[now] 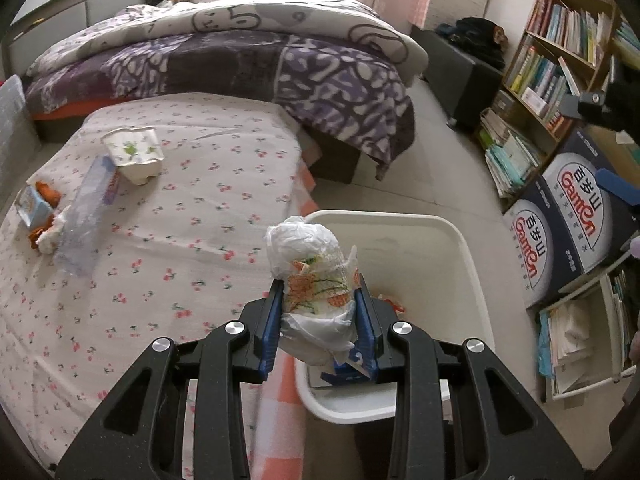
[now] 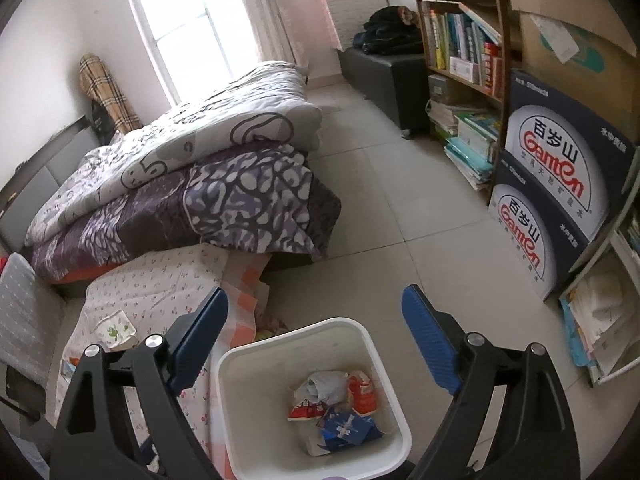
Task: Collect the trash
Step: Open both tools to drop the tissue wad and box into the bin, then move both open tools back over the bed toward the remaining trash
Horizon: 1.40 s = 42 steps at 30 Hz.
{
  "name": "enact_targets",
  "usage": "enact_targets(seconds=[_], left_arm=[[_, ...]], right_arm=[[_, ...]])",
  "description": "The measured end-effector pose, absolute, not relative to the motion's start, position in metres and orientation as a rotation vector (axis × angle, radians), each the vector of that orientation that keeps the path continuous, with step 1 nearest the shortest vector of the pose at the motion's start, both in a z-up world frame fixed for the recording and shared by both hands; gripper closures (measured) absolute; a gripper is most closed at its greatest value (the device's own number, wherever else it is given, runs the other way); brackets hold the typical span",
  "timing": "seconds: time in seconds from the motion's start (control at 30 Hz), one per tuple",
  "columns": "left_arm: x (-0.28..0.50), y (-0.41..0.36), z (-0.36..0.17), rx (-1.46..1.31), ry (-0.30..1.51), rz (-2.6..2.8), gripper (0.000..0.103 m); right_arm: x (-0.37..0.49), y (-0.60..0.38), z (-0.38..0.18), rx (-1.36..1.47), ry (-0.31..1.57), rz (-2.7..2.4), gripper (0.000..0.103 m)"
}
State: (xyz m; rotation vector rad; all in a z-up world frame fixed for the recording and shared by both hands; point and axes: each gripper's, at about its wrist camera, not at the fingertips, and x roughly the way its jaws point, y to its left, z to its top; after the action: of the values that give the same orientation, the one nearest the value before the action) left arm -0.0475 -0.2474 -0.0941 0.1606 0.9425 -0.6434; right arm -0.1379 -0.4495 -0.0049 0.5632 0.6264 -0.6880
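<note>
beside bed (image 2: 180, 184), white bin (image 2: 394, 420) holds wrappers (image 2: 340, 400); left claw (image 1: 319, 312) clamps wrapped bundle (image 1: 312, 268), right claw (image 2: 314, 340) wide, empty.

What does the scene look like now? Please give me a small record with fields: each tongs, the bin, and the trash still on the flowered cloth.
left tongs: shut on a crumpled plastic bag, held above the bin's edge
right tongs: open, empty, above the bin
bin: white, on the floor beside the flowered cloth, some wrappers inside
trash left on cloth: paper cup, clear plastic bottle, small carton
</note>
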Motion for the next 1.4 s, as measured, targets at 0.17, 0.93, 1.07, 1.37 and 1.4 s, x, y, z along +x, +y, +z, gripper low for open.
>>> enact_targets(seconds=[0.17, 0.93, 1.07, 1.37, 1.4], left_arm=[[-0.052, -0.265, -0.097, 0.155, 0.961, -0.679, 0.071], [-0.029, -0.227, -0.092, 0.201, 0.882, -0.558, 0.031], [-0.015, -0.2, -0.091, 0.186, 0.871, -0.494, 0.028], [0.021, -0.13, -0.084, 0.077, 0.904, -0.345, 0.027], [0.024, -0.123, -0.083, 0.068, 0.904, -0.331, 0.027]], right_arm=[[-0.146, -0.458, -0.004, 0.579, 0.613, -0.707, 0.015], [-0.111, -0.42, -0.008, 0.579, 0.634, -0.666, 0.011], [-0.094, -0.4, -0.013, 0.538, 0.666, -0.642, 0.011], [-0.055, -0.339, -0.022, 0.432, 0.719, -0.555, 0.011], [-0.051, -0.334, -0.023, 0.425, 0.723, -0.548, 0.011]])
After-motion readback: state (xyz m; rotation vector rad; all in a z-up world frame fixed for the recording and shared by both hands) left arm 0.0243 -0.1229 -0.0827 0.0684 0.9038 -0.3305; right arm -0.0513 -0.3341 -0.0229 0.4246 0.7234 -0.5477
